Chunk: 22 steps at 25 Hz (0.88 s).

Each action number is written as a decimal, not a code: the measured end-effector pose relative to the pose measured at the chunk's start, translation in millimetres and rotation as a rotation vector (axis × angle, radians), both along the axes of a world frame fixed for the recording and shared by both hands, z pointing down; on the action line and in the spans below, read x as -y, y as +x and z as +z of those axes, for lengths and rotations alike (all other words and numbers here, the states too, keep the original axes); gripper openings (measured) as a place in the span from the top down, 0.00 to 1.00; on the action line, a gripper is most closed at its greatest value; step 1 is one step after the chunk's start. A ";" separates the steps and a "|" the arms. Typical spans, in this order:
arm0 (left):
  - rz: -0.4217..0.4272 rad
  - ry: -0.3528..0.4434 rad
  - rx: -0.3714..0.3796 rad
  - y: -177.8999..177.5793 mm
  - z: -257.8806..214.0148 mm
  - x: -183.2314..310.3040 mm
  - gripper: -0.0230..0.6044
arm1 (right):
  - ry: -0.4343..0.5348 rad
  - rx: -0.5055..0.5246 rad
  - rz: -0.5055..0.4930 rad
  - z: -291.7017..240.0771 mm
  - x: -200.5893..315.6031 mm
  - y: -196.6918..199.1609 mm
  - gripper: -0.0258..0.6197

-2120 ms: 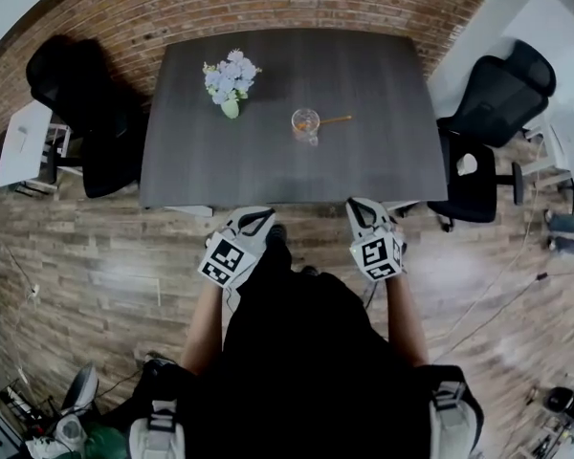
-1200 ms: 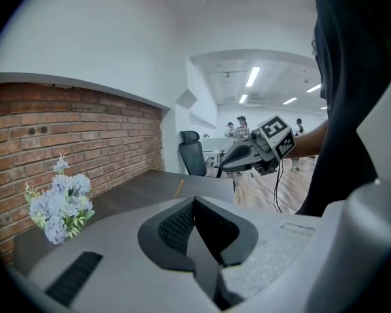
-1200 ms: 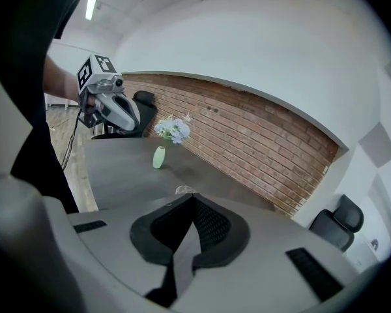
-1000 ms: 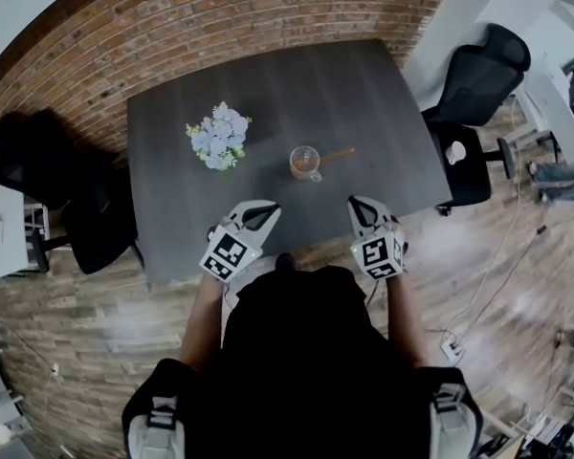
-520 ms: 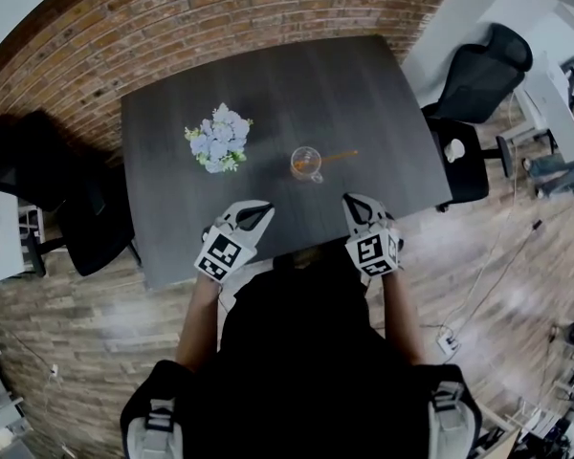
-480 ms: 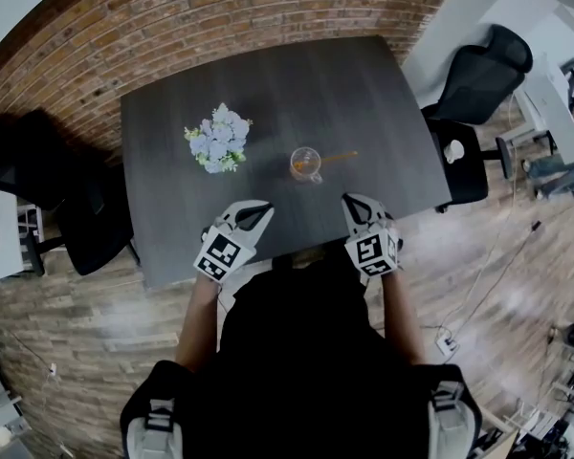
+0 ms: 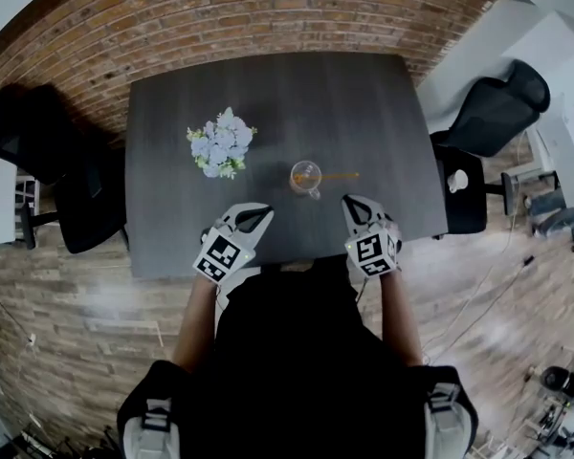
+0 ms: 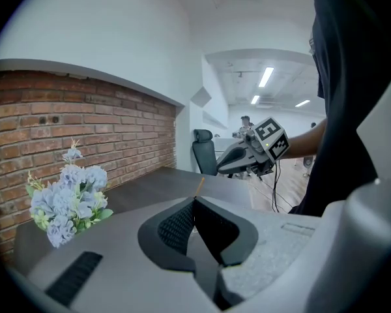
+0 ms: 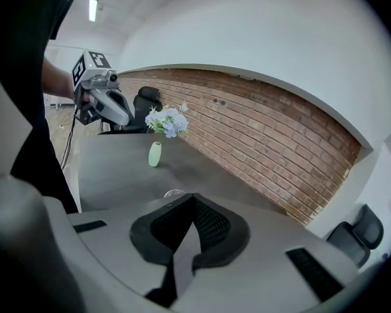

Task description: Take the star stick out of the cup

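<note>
Dark table (image 7: pixel 268 94) against brick wall (image 7: pixel 268 8). On it: flowers (image 7: pixel 222 142), left of centre; glass cup (image 7: pixel 305 176), near centre, with stick (image 7: pixel 337 175) reaching out past its right rim. Left gripper (image 7: pixel 255 216) and right gripper (image 7: pixel 356 208) over the near edge, apart from the cup. Left chair (image 7: pixel 29 137), right chair (image 7: pixel 497 113), both black. Plank floor (image 7: pixel 77 304).

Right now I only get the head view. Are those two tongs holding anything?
Observer: No. In the left gripper view the left tongs are shut with nothing between them.
Operator: And the other pair?
Observer: The right tongs are also shut and empty, as their own view shows.
Operator: What do the flowers stand in?
Observer: A small pale green vase, upright on the table, seen side-on in the right gripper view.
</note>
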<state>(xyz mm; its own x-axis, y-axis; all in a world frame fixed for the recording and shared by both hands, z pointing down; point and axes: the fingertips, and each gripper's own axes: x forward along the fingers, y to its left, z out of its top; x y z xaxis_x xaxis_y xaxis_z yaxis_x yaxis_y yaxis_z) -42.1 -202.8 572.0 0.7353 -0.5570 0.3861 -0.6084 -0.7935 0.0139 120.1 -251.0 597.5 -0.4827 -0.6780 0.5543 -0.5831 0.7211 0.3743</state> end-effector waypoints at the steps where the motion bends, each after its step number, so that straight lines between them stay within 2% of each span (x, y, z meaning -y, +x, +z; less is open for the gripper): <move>1: -0.012 -0.006 -0.001 0.4 -0.2 2.4 0.96 | -0.001 -0.001 -0.013 0.8 5.9 -0.9 0.96; 8: -0.073 -0.016 0.002 7.6 -8.3 24.2 0.96 | -0.029 0.044 -0.077 9.0 41.9 -3.4 0.96; 14: -0.102 -0.020 0.010 18.4 -11.1 38.3 0.96 | -0.051 0.014 -0.125 19.3 63.9 2.8 0.96; 18: -0.126 -0.033 0.005 23.9 -8.0 42.2 0.96 | -0.083 -0.018 -0.158 33.5 72.4 6.3 0.87; 22: -0.143 -0.052 0.009 25.1 -2.7 42.1 0.96 | -0.104 -0.050 -0.181 48.2 76.2 8.9 0.85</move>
<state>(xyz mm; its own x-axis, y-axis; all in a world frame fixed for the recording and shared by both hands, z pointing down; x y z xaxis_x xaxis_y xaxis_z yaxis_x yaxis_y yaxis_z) -17.0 -244.9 569.3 0.6463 -0.6346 0.4238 -0.7153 -0.6973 0.0468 129.1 -327.2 645.6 -0.5617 -0.5206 0.6431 -0.4226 0.8487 0.3179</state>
